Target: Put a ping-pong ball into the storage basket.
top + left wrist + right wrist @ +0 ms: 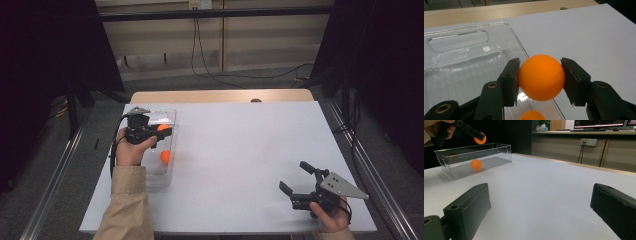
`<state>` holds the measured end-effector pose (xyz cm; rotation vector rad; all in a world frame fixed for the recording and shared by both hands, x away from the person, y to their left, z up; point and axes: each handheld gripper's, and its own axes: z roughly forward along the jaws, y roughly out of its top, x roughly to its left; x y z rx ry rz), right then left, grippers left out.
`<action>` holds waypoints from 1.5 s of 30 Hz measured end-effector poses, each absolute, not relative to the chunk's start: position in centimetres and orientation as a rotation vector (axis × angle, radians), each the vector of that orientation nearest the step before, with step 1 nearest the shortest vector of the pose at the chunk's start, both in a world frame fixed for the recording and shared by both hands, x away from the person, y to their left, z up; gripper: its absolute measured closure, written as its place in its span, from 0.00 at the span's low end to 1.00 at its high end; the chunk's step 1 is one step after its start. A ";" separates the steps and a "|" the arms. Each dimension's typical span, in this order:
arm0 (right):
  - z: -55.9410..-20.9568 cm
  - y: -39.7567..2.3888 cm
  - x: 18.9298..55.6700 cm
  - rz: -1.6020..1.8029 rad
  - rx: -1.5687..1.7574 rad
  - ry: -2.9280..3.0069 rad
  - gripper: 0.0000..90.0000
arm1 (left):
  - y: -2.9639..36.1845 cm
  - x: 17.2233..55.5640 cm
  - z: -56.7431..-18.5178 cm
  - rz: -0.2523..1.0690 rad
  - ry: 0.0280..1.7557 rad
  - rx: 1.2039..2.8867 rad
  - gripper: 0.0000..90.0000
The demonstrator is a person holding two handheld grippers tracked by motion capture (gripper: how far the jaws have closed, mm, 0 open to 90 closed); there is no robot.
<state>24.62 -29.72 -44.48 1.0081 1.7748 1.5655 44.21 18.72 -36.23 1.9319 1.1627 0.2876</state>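
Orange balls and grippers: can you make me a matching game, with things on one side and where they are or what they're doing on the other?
Things:
1. held orange ball
2. second orange ball
3. right gripper
4. clear box

Places or states:
A. lying inside the box
B. open, holding nothing
C. on the white table, at its left side
D. clamped in the left gripper, above the box

Pairs: 1-D, 2-A, 3-B, 4-C

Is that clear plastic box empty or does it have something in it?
Not empty. One orange ball lies on the floor of the clear box; a second ball is clamped in the left claw above it.
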 end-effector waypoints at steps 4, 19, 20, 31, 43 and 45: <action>-44.5 -29.7 24.6 1.566 1.008 1.774 0.02 | 19.0 44.2 -36.2 0.295 1.170 1.925 0.56; -44.5 -29.7 24.6 1.568 1.009 1.774 0.02 | 19.6 44.3 -36.6 0.314 1.199 1.919 0.56; -44.5 -29.7 24.6 1.568 1.009 1.774 0.02 | 19.6 44.4 -36.6 0.316 1.202 1.918 0.56; -44.4 -29.7 24.6 1.568 1.004 1.775 0.02 | 20.1 44.4 -36.8 0.348 1.210 1.914 0.56; -44.4 -29.6 24.6 1.567 1.003 1.778 0.02 | 20.7 44.3 -36.9 0.368 1.227 1.906 0.56; -44.4 -29.6 24.6 1.567 1.003 1.777 0.02 | 20.8 44.3 -36.9 0.371 1.227 1.909 0.56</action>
